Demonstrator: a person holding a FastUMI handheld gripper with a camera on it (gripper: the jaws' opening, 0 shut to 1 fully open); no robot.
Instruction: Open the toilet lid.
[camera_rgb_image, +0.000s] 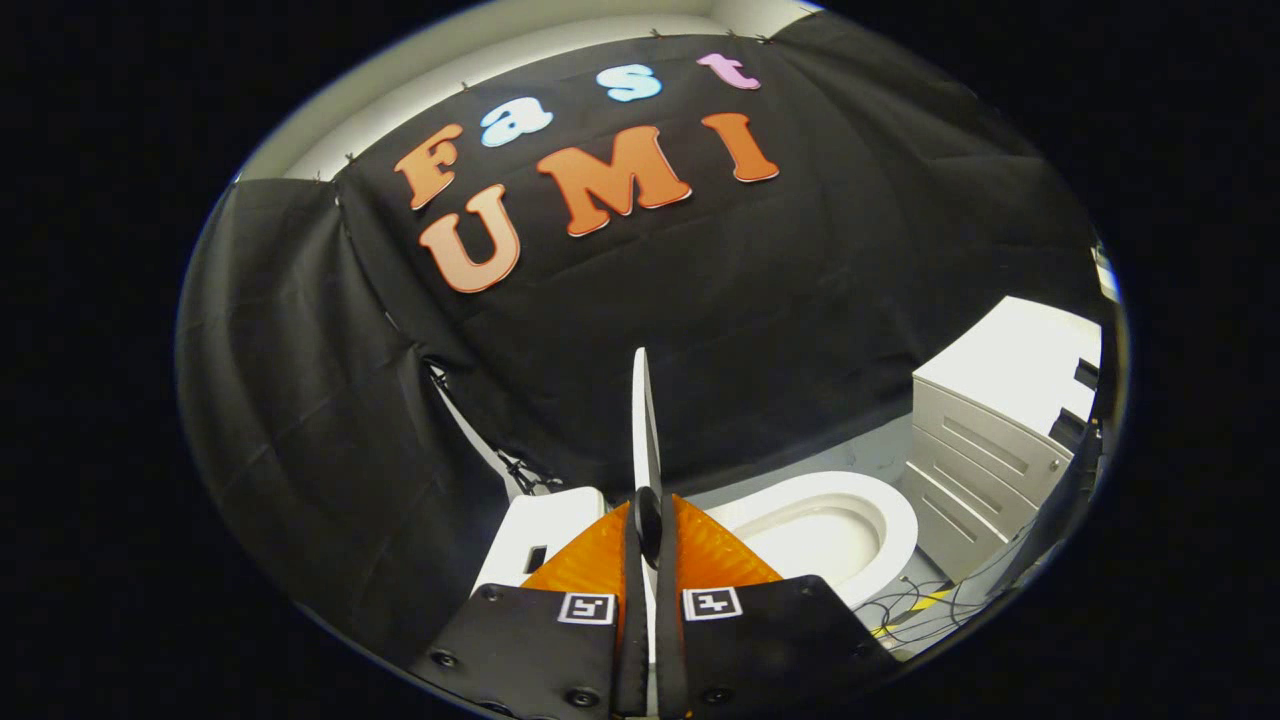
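White drawer cabinet (990, 440); cables (915, 605), perhaps, on floor.

The white toilet lid (643, 420) stood raised, seen edge-on as a thin upright blade rising from between the gripper (648, 525) fingers, which were closed on its lower edge. Beside it, the white toilet bowl (880, 520) lay open and uncovered.

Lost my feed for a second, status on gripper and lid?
Gripper shut on toilet lid, lid raised edge-on. Bowl open beside fingers. Cabinet beyond, nothing obstructing.
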